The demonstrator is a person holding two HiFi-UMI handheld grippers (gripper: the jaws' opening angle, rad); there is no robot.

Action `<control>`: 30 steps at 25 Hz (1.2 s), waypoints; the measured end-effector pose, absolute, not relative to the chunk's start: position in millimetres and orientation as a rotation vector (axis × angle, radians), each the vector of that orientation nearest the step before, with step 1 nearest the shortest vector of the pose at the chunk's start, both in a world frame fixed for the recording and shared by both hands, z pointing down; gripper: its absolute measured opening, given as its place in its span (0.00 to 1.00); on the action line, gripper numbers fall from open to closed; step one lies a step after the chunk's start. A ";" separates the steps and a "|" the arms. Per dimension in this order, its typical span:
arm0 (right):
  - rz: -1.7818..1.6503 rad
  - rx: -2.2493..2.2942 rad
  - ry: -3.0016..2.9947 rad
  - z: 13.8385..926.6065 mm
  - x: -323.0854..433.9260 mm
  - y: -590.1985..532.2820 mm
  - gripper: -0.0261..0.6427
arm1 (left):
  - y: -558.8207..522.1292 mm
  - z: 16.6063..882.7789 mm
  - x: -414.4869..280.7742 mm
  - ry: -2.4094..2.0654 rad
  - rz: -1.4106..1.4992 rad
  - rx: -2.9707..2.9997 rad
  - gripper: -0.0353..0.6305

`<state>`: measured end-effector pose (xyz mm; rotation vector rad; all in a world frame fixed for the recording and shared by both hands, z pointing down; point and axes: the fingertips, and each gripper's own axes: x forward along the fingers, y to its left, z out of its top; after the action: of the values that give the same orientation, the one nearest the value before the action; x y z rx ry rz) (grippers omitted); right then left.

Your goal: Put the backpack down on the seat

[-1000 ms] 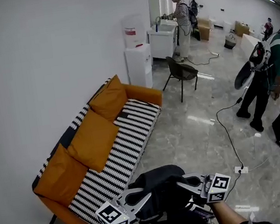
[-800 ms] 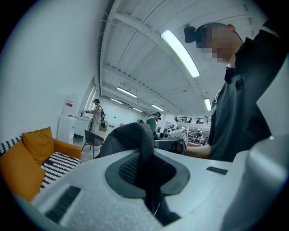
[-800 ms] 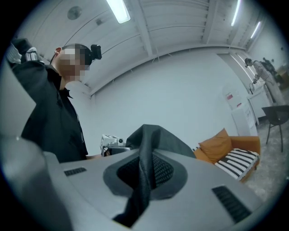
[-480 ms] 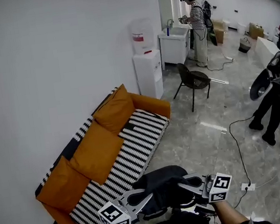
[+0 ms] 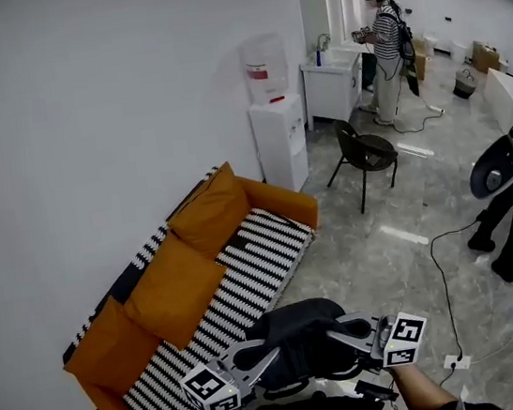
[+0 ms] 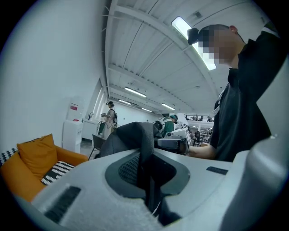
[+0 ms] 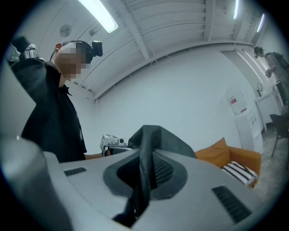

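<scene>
The black backpack point(image 5: 299, 340) hung in the air between both grippers, just off the front edge of the sofa point(image 5: 248, 276) and not on its striped seat. The left gripper point(image 5: 263, 353) had its jaws clamped tight on a fold of the backpack's fabric, and the right gripper point(image 5: 343, 332) was pinched just as tight on another fold at the opposite side. Orange cushions point(image 5: 168, 283) lined the sofa's back edge
</scene>
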<state>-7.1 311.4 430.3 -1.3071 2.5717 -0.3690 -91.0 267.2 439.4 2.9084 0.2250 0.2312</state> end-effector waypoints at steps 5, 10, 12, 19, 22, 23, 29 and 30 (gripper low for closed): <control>-0.388 -1.320 2.561 437.1 19.2 296.9 0.08 | 253.2 446.7 -64.5 0.228 0.259 2.895 0.10; -0.410 -1.335 2.549 444.6 40.8 272.8 0.08 | 229.5 452.6 -43.4 0.237 0.258 2.890 0.10; -0.415 -1.341 2.550 446.3 48.2 262.6 0.08 | 218.8 453.1 -35.5 0.243 0.248 2.888 0.10; -0.453 -1.365 2.544 448.5 73.2 217.9 0.08 | 172.2 456.7 -8.2 0.293 0.241 2.877 0.10; -0.454 -1.363 2.569 446.5 82.3 192.9 0.08 | 148.2 456.2 0.9 0.293 0.233 2.873 0.10; -0.452 -1.364 2.579 446.0 84.6 183.6 0.08 | 139.5 456.3 3.1 0.290 0.228 2.868 0.10; -0.446 -1.374 2.621 440.8 102.3 121.8 0.08 | 83.8 451.2 19.9 0.292 0.200 2.869 0.10; -0.446 -1.376 2.626 440.2 105.4 112.1 0.08 | 75.0 450.6 22.8 0.293 0.201 2.875 0.10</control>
<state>105.4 112.1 440.2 -1.3757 2.6260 -0.4462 22.8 75.0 450.6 2.8749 0.2933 0.2012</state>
